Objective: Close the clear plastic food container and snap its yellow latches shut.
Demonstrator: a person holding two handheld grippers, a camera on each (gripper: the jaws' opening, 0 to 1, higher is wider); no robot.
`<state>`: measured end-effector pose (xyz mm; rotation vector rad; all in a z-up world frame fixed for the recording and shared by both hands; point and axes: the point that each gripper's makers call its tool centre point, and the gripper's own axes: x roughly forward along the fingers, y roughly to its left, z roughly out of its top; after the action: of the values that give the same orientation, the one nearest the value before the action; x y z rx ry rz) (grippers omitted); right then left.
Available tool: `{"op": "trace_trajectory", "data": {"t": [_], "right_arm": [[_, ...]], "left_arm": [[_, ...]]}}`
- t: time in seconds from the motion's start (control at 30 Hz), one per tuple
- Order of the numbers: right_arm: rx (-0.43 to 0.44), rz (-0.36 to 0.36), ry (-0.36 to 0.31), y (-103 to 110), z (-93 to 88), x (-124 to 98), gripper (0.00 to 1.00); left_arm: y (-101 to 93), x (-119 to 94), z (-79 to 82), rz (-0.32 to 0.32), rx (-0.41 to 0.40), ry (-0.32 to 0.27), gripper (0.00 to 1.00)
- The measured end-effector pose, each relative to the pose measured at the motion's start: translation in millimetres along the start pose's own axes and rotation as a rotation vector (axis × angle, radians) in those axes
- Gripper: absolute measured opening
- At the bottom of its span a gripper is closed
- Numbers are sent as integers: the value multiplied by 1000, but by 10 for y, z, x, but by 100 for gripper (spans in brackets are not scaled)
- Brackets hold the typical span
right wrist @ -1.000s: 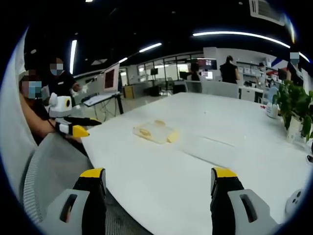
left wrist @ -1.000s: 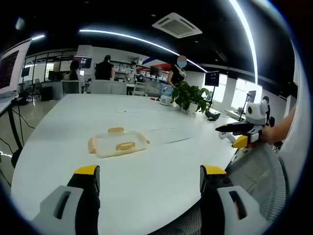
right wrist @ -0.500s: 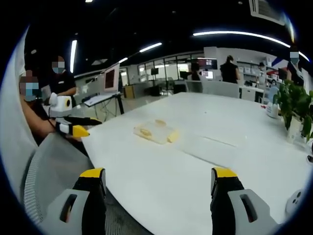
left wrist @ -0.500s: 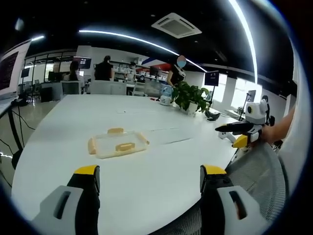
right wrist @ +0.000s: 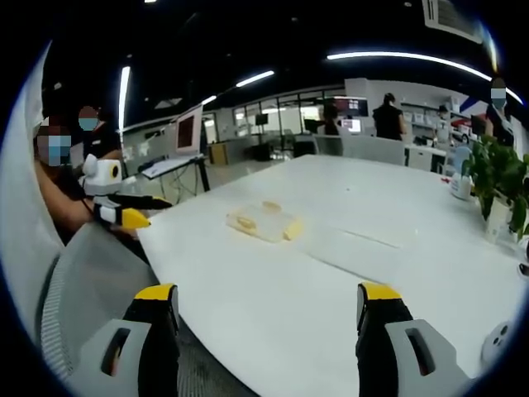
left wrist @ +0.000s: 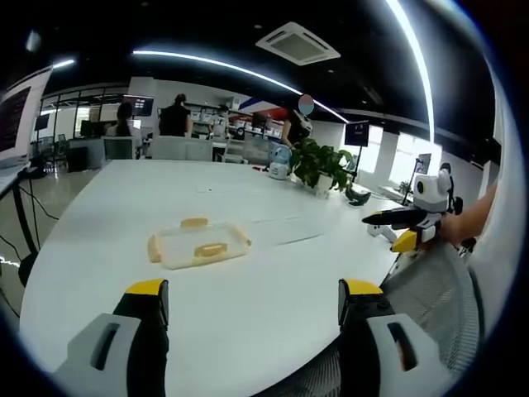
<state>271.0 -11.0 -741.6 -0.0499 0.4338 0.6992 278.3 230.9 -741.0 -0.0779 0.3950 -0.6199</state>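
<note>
Two grippers are hanging over the near edge of a wide white desk [left wrist: 107, 207], both with jaws spread wide and holding nothing. In the left gripper view, the left gripper [left wrist: 248, 302] is facing the container [left wrist: 199, 244], which is lying flat well ahead on the desk, yellow latches [left wrist: 195, 222] showing at its sides; the right gripper [left wrist: 411, 225] is coming in from the right, off the desk. In the right gripper view, the right gripper [right wrist: 269, 308] is seeing the container [right wrist: 263, 222] from another side, with the left gripper [right wrist: 124, 211] at the left. A plant [left wrist: 319, 163] is standing farther back on the desk.
</note>
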Motion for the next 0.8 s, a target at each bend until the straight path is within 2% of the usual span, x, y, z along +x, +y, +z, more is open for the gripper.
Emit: {"op": "trace_trajectory", "data": {"t": [0.3,0.8], "right_arm": [[-14,7,1,-35,77,36,91],[-45,32,12,-66,189,217,90]], "left_arm": [[49,36,101,-11,9,-11,87],[174,116,151,-11,20,-11,86]]}}
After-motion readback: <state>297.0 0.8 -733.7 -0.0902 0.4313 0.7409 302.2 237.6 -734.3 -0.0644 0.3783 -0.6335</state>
